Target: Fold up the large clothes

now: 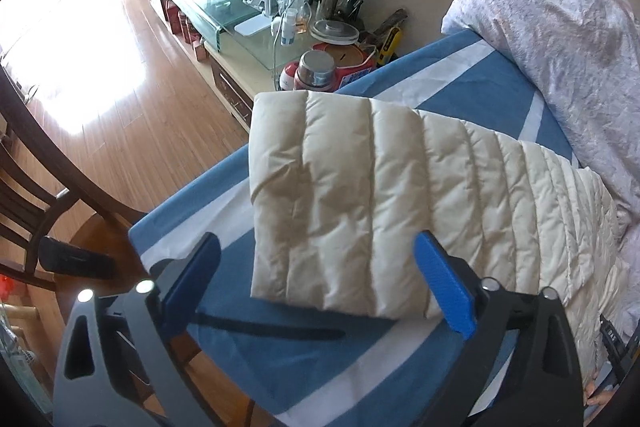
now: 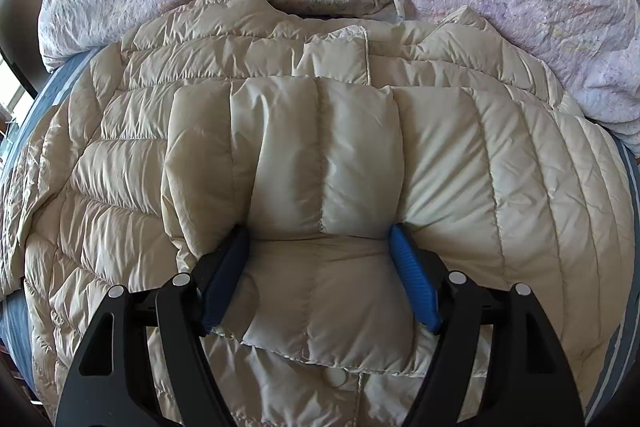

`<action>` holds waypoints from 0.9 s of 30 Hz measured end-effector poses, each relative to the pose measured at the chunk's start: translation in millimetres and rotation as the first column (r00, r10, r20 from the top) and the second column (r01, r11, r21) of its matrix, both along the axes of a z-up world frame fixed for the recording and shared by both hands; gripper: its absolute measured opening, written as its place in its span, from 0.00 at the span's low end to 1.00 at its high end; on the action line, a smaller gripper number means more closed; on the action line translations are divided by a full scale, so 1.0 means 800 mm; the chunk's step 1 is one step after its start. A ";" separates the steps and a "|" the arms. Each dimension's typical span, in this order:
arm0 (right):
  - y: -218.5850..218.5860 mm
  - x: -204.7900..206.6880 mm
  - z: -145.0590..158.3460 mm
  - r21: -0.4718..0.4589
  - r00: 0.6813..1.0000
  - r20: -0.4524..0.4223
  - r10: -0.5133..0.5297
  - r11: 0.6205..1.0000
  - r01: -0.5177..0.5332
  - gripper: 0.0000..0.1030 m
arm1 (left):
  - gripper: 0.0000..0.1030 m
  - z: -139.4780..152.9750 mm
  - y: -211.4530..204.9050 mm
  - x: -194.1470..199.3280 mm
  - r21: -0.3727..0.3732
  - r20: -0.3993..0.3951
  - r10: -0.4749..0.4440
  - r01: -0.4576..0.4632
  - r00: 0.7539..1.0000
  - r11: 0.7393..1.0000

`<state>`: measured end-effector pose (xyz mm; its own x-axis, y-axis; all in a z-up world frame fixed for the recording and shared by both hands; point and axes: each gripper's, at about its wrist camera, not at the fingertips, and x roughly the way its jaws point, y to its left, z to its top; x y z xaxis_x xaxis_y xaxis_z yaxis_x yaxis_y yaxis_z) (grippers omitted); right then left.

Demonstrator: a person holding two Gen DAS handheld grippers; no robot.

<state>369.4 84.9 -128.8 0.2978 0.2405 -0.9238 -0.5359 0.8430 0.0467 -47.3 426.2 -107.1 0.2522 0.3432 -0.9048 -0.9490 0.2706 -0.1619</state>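
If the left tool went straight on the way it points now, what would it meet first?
Most likely the end of the cream quilted sleeve, which lies straight ahead of the open left tool on the blue sheet. Depth is unclear, so it could pass just above the sleeve.

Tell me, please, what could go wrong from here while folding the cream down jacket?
1. The sleeve reaches the blue bed edge; it could slide toward the cluttered cabinet.
2. The open left gripper holds nothing, so the sleeve may unfold.
3. The right gripper straddles puffy fabric of the down jacket; slippery padding may spring out.
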 end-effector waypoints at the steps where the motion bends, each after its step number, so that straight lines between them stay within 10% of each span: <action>1: 0.000 0.000 0.000 0.000 1.000 0.000 0.002 1.000 -0.002 0.72 | 0.89 -0.002 0.002 0.000 -0.007 0.003 0.004 -0.004 1.000 1.000; 13: 0.000 -0.002 0.000 0.004 1.000 0.003 0.007 1.000 -0.007 0.73 | 0.72 -0.016 0.006 0.018 -0.025 -0.021 0.003 -0.004 1.000 1.000; 23: -0.001 -0.004 -0.001 0.006 1.000 0.004 0.008 1.000 -0.008 0.73 | 0.09 -0.007 0.006 0.023 0.012 -0.023 0.021 -0.021 1.000 1.000; 27: -0.001 -0.002 -0.001 0.002 1.000 -0.002 0.009 1.000 -0.009 0.73 | 0.03 0.014 0.003 0.033 0.042 0.005 -0.002 0.002 1.000 0.999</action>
